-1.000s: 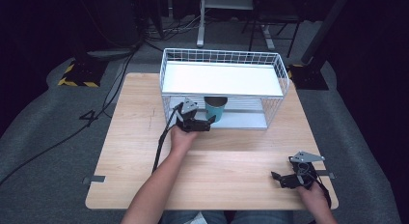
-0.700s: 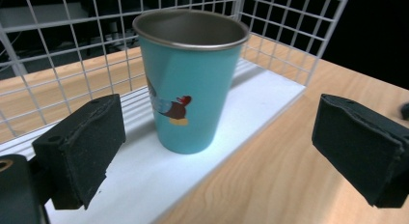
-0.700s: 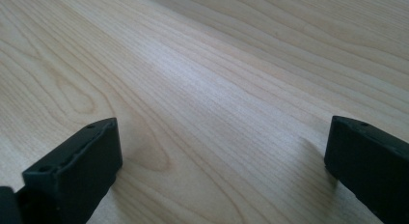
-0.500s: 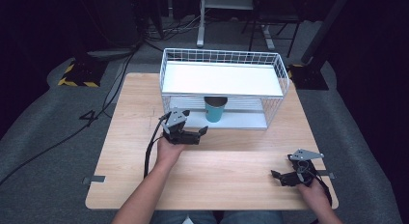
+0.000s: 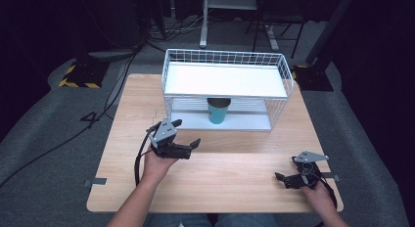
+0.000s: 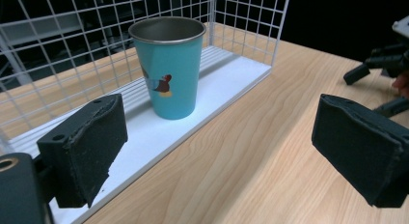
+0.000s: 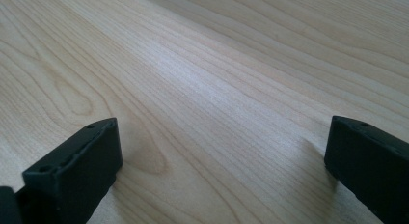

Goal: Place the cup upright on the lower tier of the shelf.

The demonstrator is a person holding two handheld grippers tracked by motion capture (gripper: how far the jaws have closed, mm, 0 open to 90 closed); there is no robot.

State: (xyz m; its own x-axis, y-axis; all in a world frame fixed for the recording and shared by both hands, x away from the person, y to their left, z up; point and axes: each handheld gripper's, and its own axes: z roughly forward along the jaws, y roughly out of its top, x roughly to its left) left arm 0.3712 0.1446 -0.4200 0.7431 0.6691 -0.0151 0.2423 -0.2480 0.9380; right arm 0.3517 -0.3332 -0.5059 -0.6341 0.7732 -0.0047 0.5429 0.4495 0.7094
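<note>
Cup (image 5: 218,110): teal, metal-rimmed, standing upright on the white lower shelf of the wire rack (image 5: 225,65), centre of the high view, under the rack's white upper shelf. In the left gripper view the cup (image 6: 168,67) sits upper centre, a small bird picture on its side, with wire mesh behind and to its right; nothing touches it. Left gripper (image 5: 187,137): in the left-centre of the high view, over the wooden table (image 5: 244,188), near the rack's open front and apart from the cup; jaws spread wide, nothing between them. Its own view (image 6: 222,151) confirms a wide gap, with bare wood and the shelf edge showing between the two black pads. A cable trails from it toward the lower left. Right gripper (image 5: 286,179): lower right of the high view, low over the table near its front edge, well apart from the rack. In the right gripper view (image 7: 224,161) the jaws stand wide apart, holding nothing, with plain wood grain between them.
</note>
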